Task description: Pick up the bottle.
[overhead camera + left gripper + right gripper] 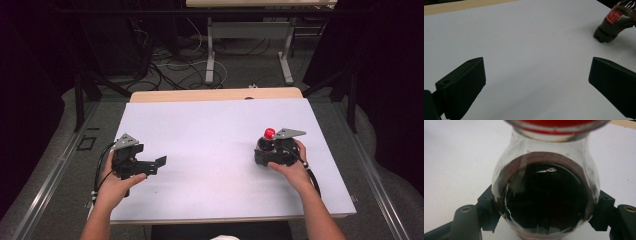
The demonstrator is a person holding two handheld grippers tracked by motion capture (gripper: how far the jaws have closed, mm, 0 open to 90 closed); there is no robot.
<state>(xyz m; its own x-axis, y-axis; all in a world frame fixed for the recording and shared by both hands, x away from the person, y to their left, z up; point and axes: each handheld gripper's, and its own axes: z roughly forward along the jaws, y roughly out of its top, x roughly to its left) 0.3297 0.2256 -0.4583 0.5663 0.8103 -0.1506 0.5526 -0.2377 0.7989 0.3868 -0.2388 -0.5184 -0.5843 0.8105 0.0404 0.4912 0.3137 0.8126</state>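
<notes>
While the right gripper (272, 150) sits over toward the right side of the white table (215, 130), its two black jaws stand on either side of a cola bottle (268, 146), and the right gripper view has them pressed against the bottle's shoulder, one at each flank of the dark liquid (546, 200). That reads as a grip taken on the bottle just below its red cap (269, 132). From the left gripper view the bottle (615, 22) looks tilted, with its base touching or nearly touching the table, though the edge of that frame cuts it off and I cannot be sure the base is down. The left gripper (150, 165) rests well apart on the table's left side, jaws wide and nothing between them, pointing across the bare surface toward the bottle. The step in hand, as I judge it, is the grasp itself: the bottle has been seized and not yet carried anywhere. The next move calls for a firm, steady hold before lifting, since the curved, smooth shoulder could slip in the pads, and the free gripper may be needed at the cap.
</notes>
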